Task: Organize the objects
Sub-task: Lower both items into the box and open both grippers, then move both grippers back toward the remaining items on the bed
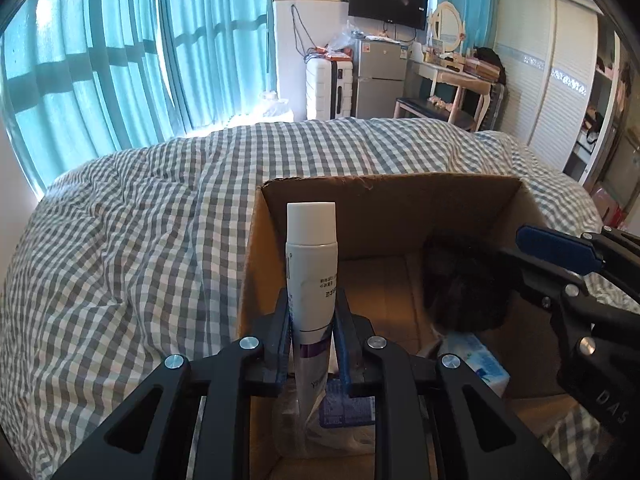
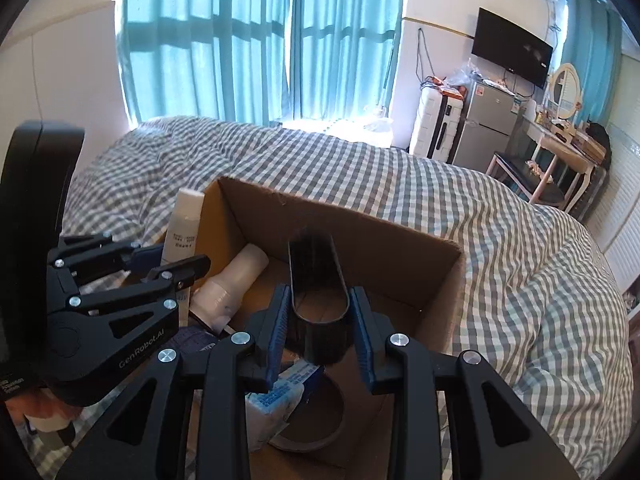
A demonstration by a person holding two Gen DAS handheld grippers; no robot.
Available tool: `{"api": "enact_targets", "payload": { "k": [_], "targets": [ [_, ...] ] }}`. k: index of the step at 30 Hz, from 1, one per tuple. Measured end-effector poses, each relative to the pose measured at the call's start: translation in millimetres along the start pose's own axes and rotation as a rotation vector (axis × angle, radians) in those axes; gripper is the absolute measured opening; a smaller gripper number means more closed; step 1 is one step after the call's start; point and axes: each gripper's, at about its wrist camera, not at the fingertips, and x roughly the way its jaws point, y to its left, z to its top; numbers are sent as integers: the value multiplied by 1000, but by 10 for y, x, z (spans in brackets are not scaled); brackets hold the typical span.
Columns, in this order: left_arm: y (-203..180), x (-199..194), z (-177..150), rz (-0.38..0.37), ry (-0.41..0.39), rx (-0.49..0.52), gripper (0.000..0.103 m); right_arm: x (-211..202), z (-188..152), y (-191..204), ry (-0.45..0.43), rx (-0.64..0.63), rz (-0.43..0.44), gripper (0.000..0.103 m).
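Observation:
An open cardboard box (image 1: 384,196) sits on the checked bed. My left gripper (image 1: 312,320) is shut on a white tube with a purple band (image 1: 311,264), held upright over the box's left side; the tube also shows in the right wrist view (image 2: 182,228). My right gripper (image 2: 320,320) is shut on a black brush (image 2: 316,280), held over the box (image 2: 400,236). The right gripper (image 1: 560,252) also shows at the right of the left wrist view, with the dark brush (image 1: 464,284) under it. The left gripper (image 2: 160,268) shows at the left of the right wrist view.
Inside the box lie a white bottle (image 2: 230,280), a blue-and-white tissue pack (image 2: 276,396), a roll of tape (image 2: 320,416) and a blue packet (image 1: 348,408). The grey checked duvet (image 1: 140,240) surrounds the box. A fridge (image 1: 380,76), suitcase and dressing table stand beyond the bed.

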Motion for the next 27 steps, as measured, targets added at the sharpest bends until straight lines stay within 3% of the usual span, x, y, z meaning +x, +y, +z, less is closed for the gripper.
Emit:
{"api": "enact_targets", "payload": {
  "k": [2, 3, 4, 9, 12, 21, 27],
  "targets": [
    [16, -33, 16, -20, 5, -20, 36, -137, 8, -27, -37, 20, 12, 56],
    [15, -75, 15, -19, 2, -25, 50, -215, 15, -32, -55, 34, 12, 61],
    [2, -134, 15, -10, -7, -23, 60, -297, 17, -64, -71, 50, 13, 63],
    [-96, -531, 12, 10, -49, -8, 81, -765, 37, -158, -125, 90, 19, 63],
    [-130, -799, -32, 10, -58, -1, 81, -1081, 57, -161, -154, 84, 14, 63],
    [-58, -1706, -239, 151, -132, -65, 96, -1928, -79, 59, -193, -24, 99, 67],
    [-35, -2083, -497, 215, -136, -50, 98, -2359, -277, 348, -199, -139, 126, 70]
  ]
}}
